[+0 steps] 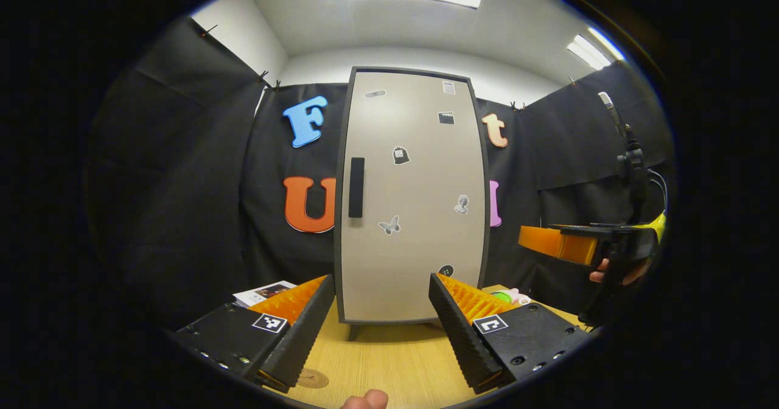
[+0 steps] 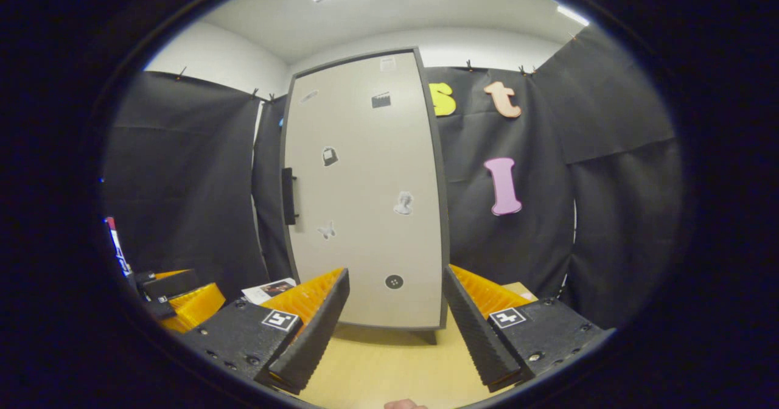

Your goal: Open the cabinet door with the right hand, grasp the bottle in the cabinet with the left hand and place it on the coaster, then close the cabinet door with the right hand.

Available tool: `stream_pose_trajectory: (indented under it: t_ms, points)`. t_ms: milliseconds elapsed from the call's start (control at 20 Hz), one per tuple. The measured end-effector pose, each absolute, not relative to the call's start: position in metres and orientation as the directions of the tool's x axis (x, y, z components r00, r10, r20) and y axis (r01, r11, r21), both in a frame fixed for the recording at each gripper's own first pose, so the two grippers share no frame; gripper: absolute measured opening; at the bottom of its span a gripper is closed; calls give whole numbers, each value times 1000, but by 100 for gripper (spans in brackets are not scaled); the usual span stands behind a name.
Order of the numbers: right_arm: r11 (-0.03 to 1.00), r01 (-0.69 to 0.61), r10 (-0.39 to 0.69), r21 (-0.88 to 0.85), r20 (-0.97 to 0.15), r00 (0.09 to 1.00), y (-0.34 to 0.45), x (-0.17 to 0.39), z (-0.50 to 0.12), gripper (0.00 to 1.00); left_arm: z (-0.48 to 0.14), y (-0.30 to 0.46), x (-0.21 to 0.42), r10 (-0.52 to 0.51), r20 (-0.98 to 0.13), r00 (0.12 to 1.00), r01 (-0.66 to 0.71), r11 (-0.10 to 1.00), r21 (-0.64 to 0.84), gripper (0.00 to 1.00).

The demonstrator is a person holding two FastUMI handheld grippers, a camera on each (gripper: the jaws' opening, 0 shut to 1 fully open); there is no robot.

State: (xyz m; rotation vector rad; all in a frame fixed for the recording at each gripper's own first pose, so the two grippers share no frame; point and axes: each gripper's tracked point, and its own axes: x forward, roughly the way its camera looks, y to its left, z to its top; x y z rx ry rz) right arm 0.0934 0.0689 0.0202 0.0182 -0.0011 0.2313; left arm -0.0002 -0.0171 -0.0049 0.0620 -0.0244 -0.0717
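A tall beige cabinet (image 1: 411,196) stands on the wooden table with its door closed; a dark vertical handle (image 1: 356,187) sits near the door's left edge. In the right gripper view the same cabinet (image 2: 365,196) and its handle (image 2: 288,196) are straight ahead. My left gripper (image 1: 380,336) is open and empty, low over the table in front of the cabinet. My right gripper (image 2: 392,336) is open and empty too, in front of the door's lower right; it also appears in the left gripper view, far right (image 1: 557,243), held by a hand. A round coaster (image 1: 312,378) lies on the table by my left fingers. The bottle is hidden.
A booklet (image 1: 265,292) lies on the table left of the cabinet. Small green and pink items (image 1: 510,297) sit to its right. A stand with a cable (image 1: 633,171) rises at the far right. The left gripper (image 2: 176,299) appears low left in the right gripper view.
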Motion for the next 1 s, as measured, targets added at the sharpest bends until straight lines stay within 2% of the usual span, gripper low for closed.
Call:
stream_pose_trajectory:
  t_ms: [50,100,250,450,500,550,600,750,800,850,900,950,1000]
  points:
    - [969,-244,244,21,3,970,77,99,21,99,-5,-17,-2,-73,23,997,71,995,63,95]
    - [965,-262,262,26,4,965,86,104,23,95,-5,-16,-2,-72,22,997,70,995,64,95]
    - [954,-299,299,22,-4,954,107,122,25,94,-8,-14,-3,-70,17,997,68,996,64,95]
    - [939,-343,343,17,-5,939,134,139,30,95,-10,-14,-7,-72,13,997,71,996,62,95]
    - [937,-349,349,11,-1,937,141,145,33,99,-11,-14,-7,-73,8,997,73,995,62,95]
    - [934,-358,358,9,3,934,150,151,35,94,-13,-15,-8,-77,2,997,77,995,60,95]
    - [928,-372,372,13,2,928,161,159,38,99,-14,-17,-9,-81,-4,997,81,995,58,95]
    - [907,-418,420,40,-23,907,197,189,43,99,-18,-18,-13,-92,-16,996,93,994,53,95]
    - [904,-425,426,43,-31,904,209,200,46,94,-18,-18,-14,-95,-18,995,96,994,54,95]
    - [900,-434,436,43,-35,899,221,212,51,99,-19,-17,-15,-94,-18,995,95,994,55,95]
    - [896,-443,444,40,-38,895,233,223,55,94,-20,-16,-15,-94,-21,995,95,994,58,95]
    - [891,-452,453,35,-43,890,246,234,57,99,-22,-13,-15,-91,-23,996,92,994,58,95]
    - [889,-457,458,29,-58,887,258,244,57,99,-23,-12,-15,-90,-26,996,91,994,56,95]
